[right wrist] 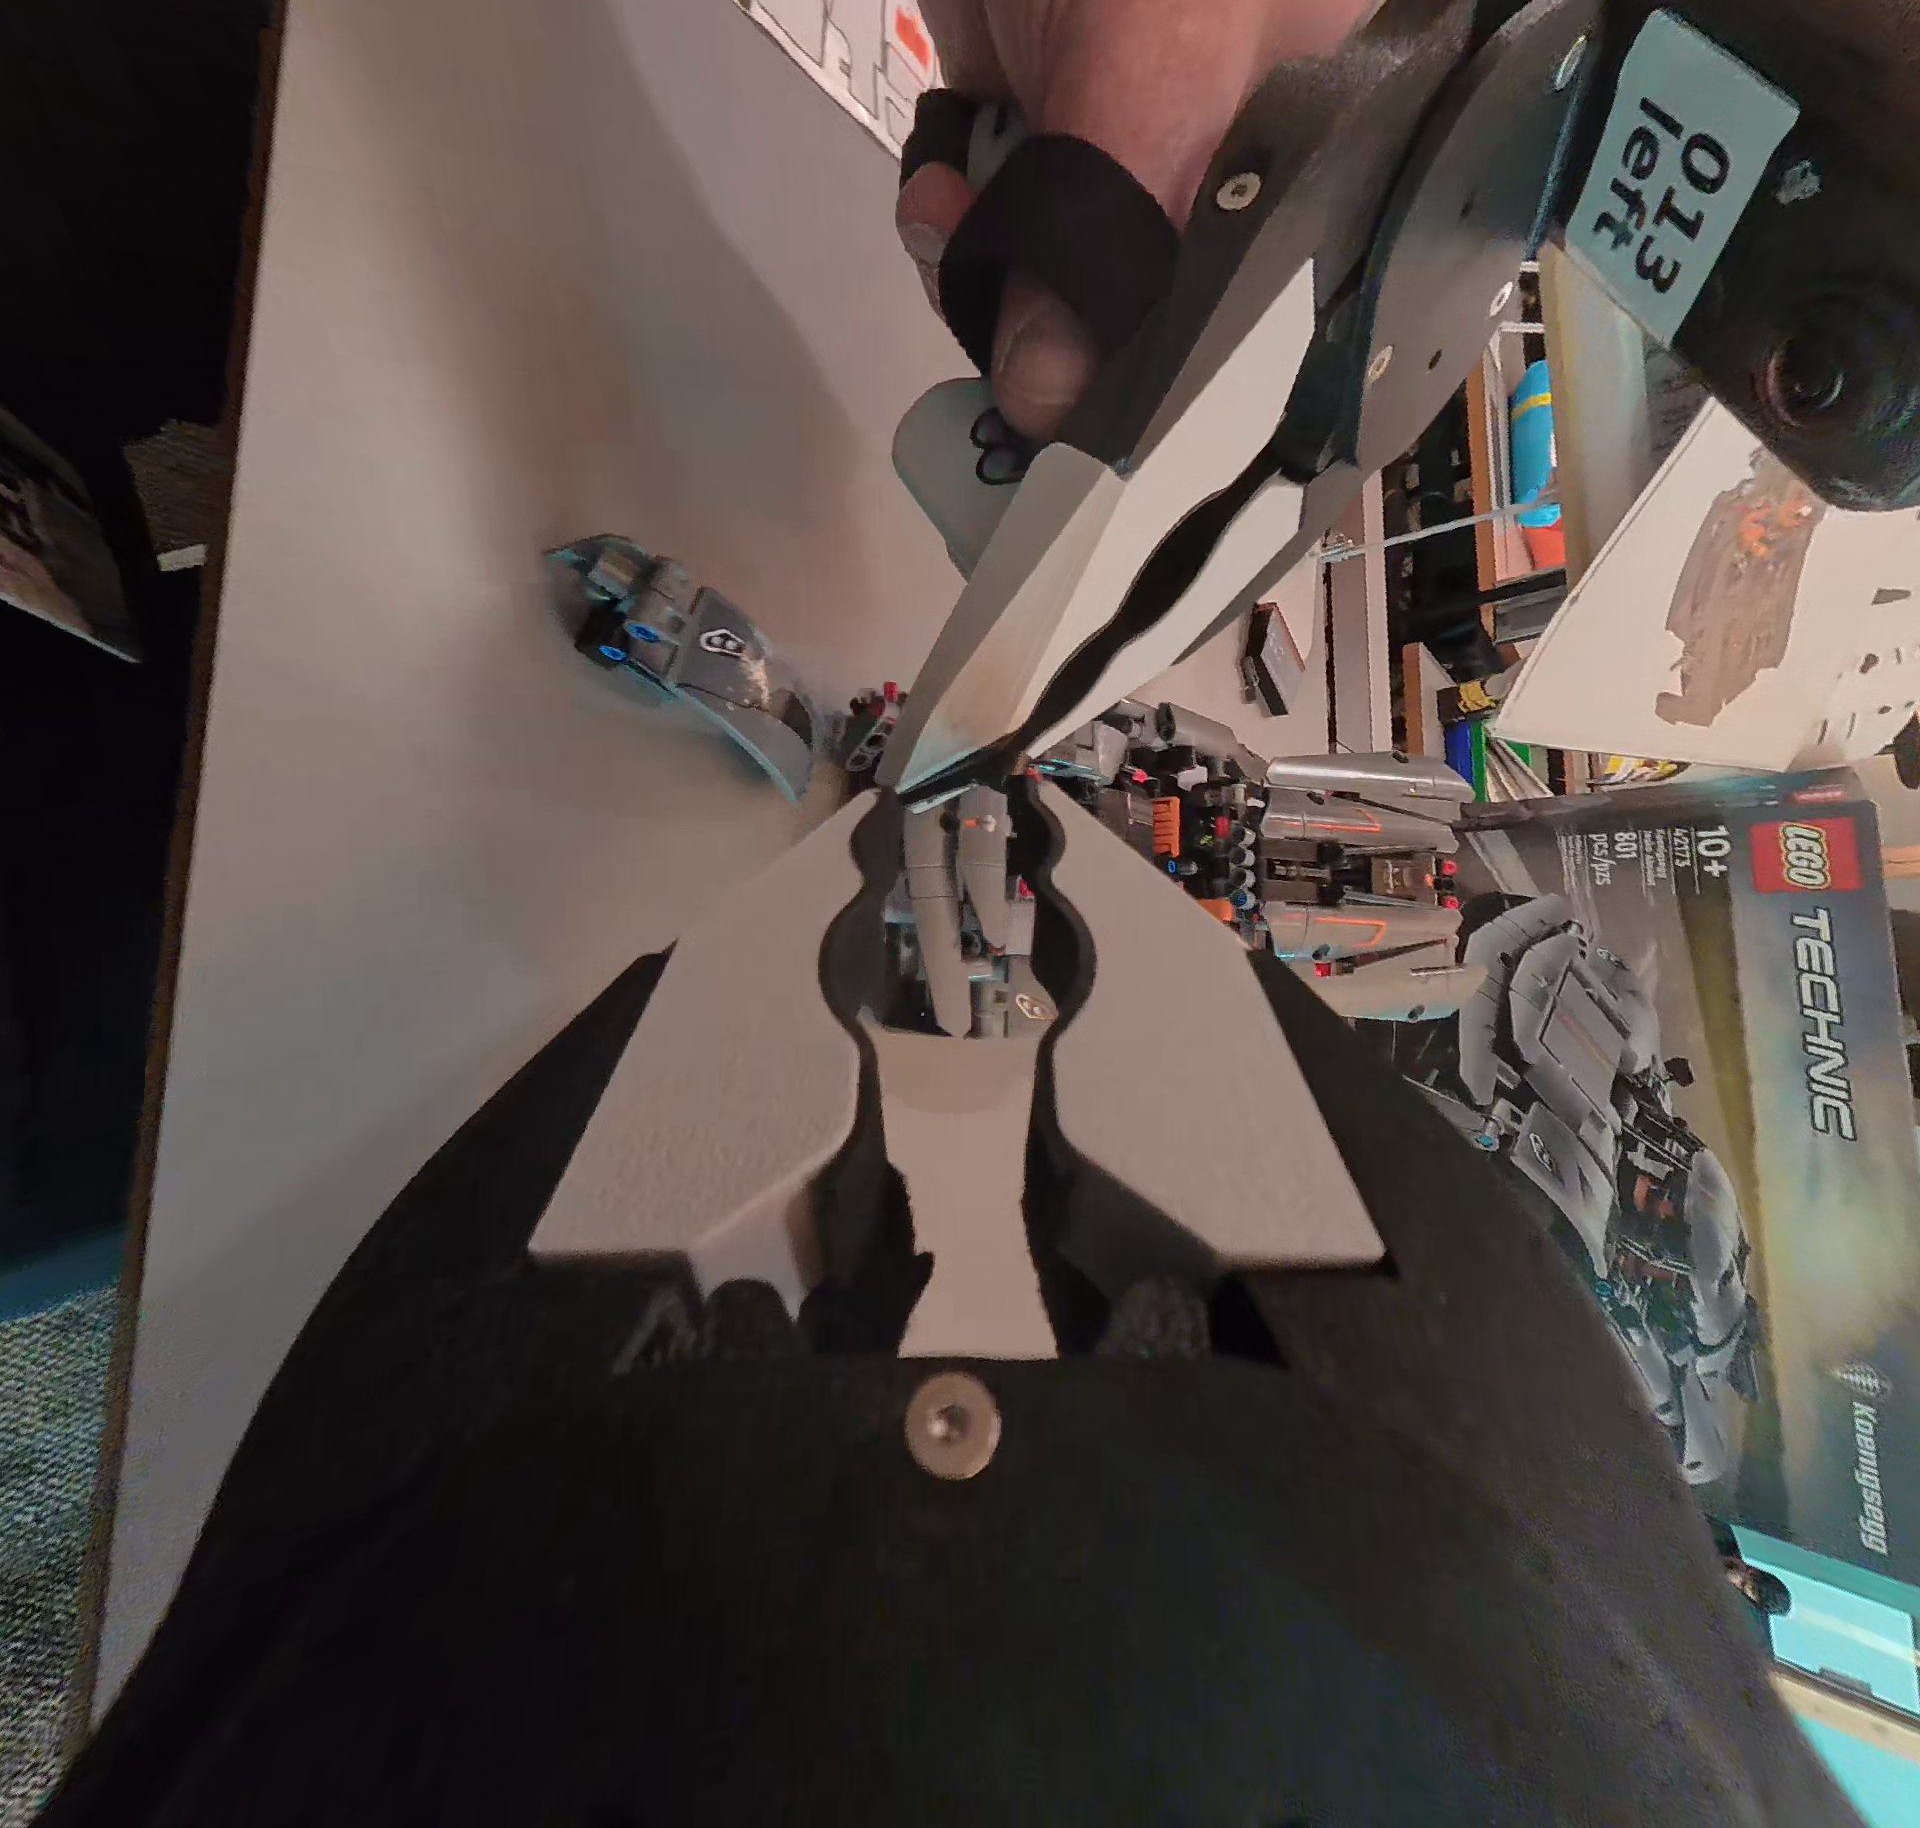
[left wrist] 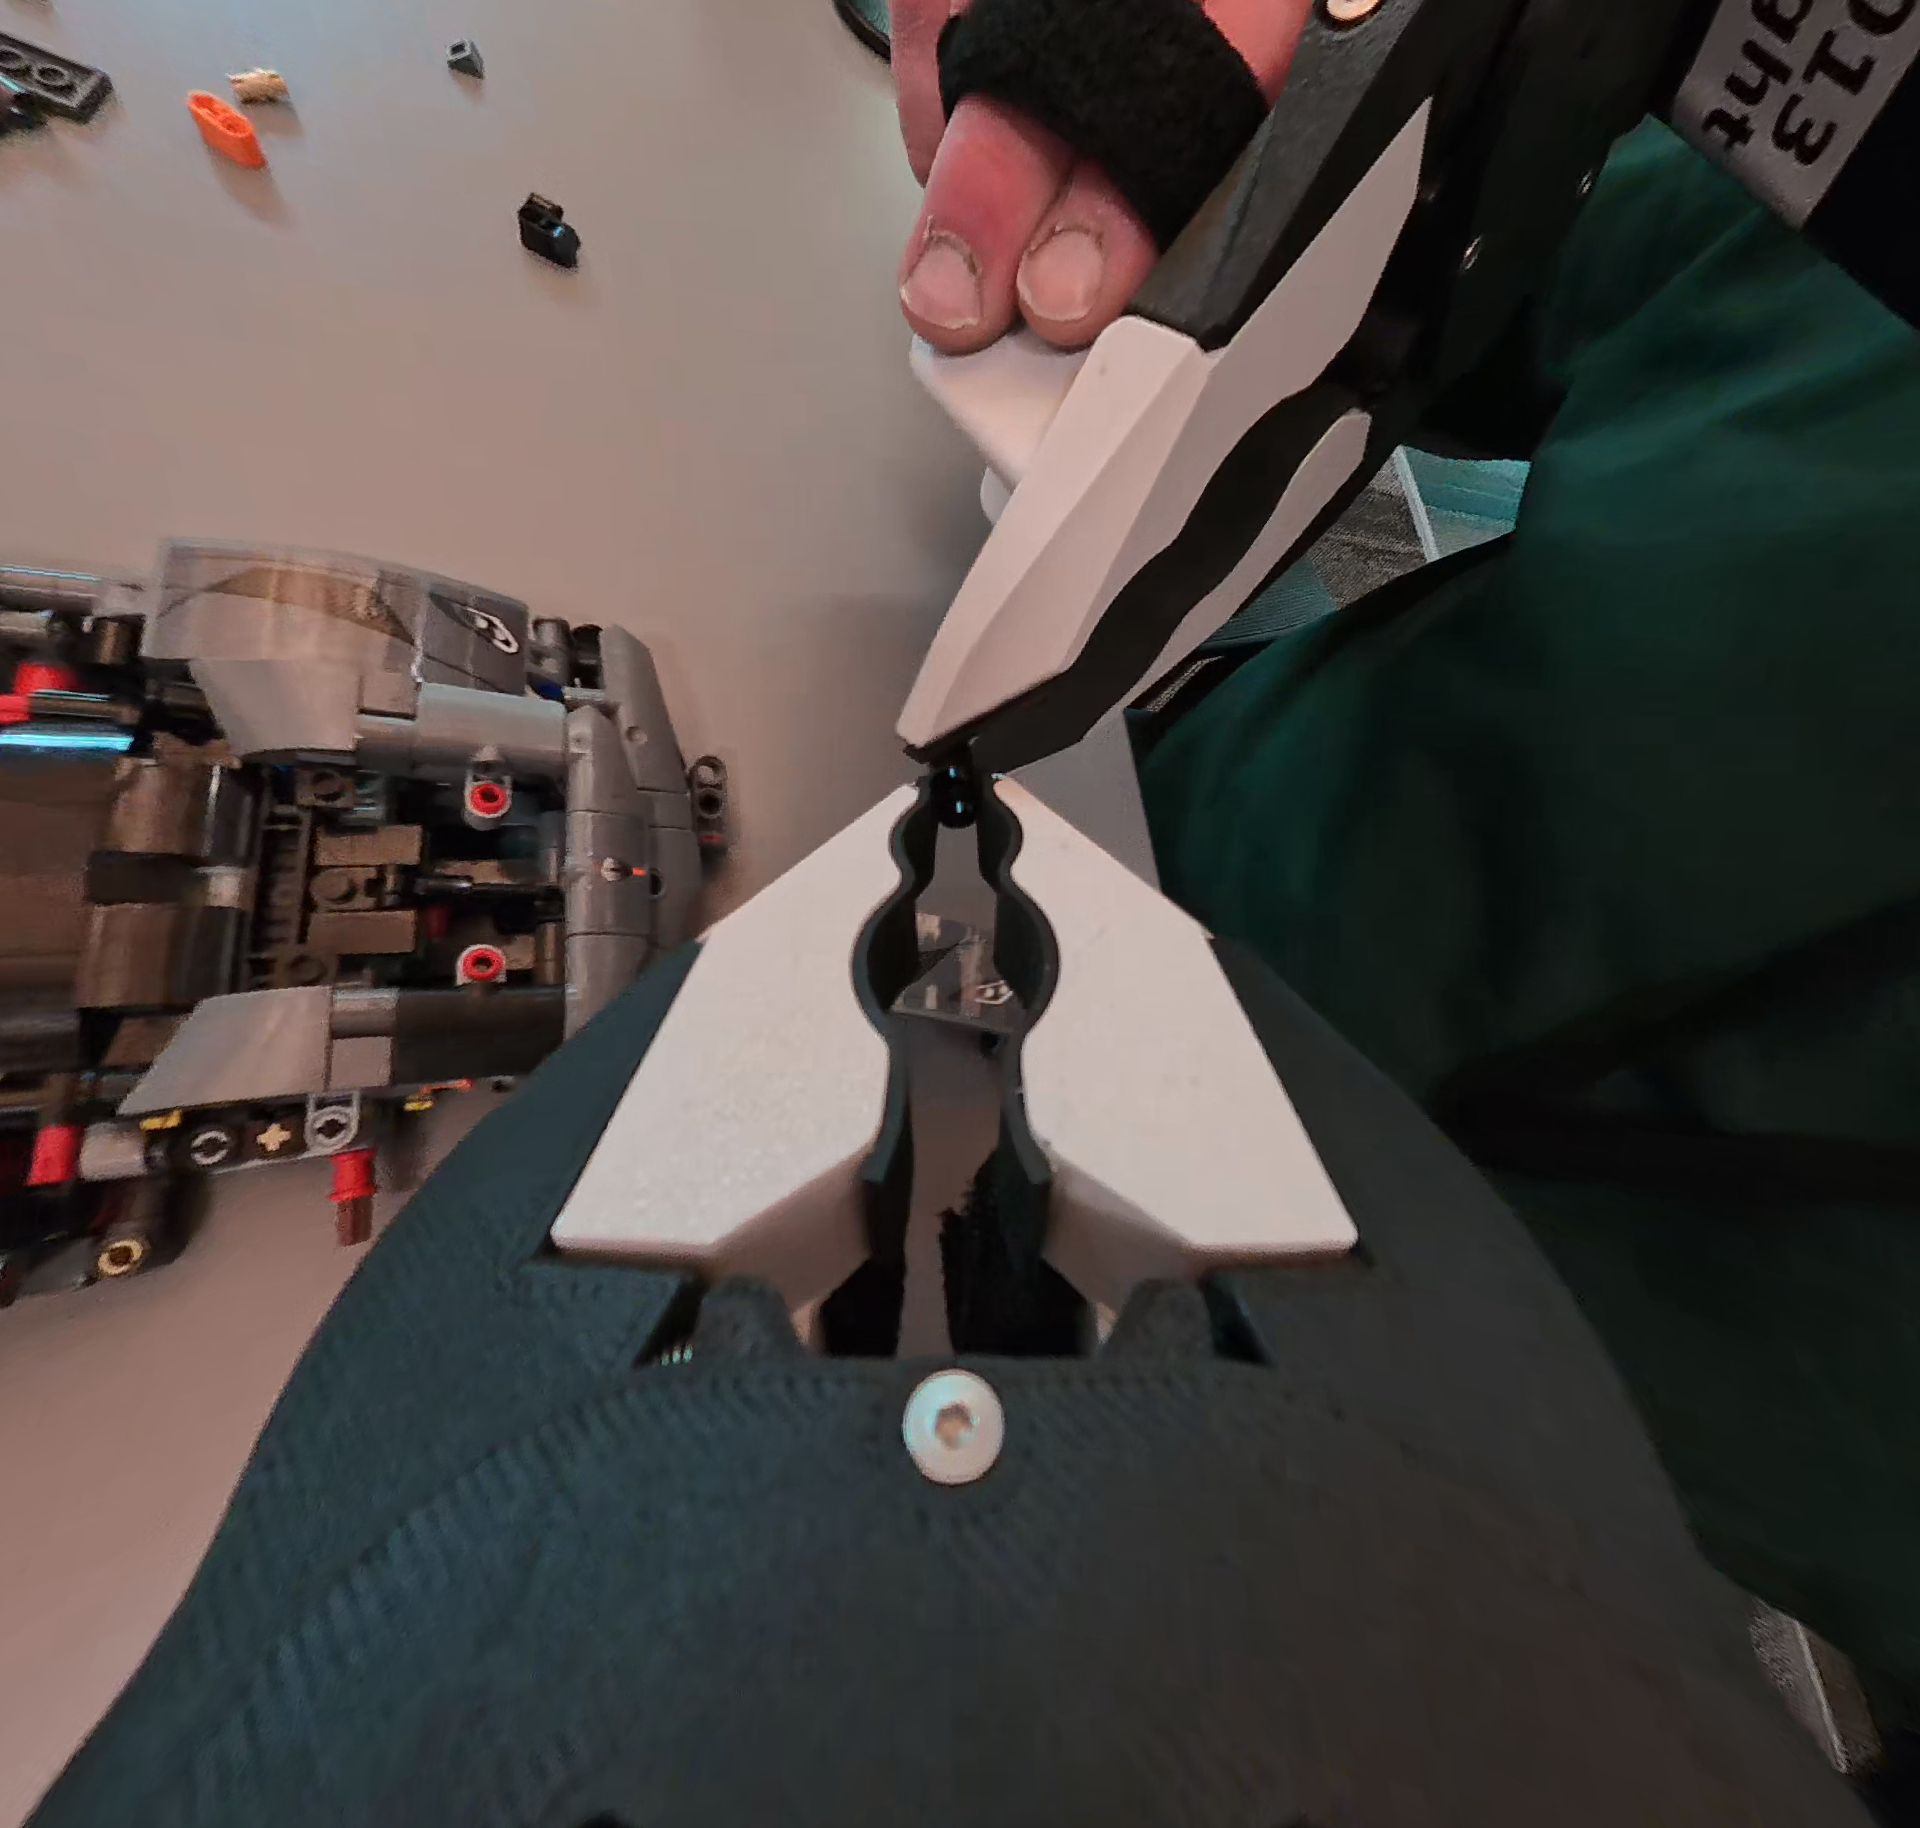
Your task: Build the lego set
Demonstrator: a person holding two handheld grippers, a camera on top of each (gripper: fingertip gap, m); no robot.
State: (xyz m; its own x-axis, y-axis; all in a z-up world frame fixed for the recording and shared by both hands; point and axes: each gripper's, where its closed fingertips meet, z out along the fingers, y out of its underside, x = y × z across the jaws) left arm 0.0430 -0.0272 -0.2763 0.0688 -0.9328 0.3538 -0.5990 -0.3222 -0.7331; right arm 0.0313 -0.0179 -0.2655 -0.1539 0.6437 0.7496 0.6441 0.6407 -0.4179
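White table: grey Lego car model lies beside both tongs. Left tongs and right tongs pinch one small black pin; light, rigid, slippery—grip mid-shaft.

Each camera sits just behind its own fingers and looks forward along them, down at a slant onto the pale table. The two views face each other at close range. The left wrist view sees the right gripper tip to tip; the right wrist view sees the left gripper. Both share the grey car model.
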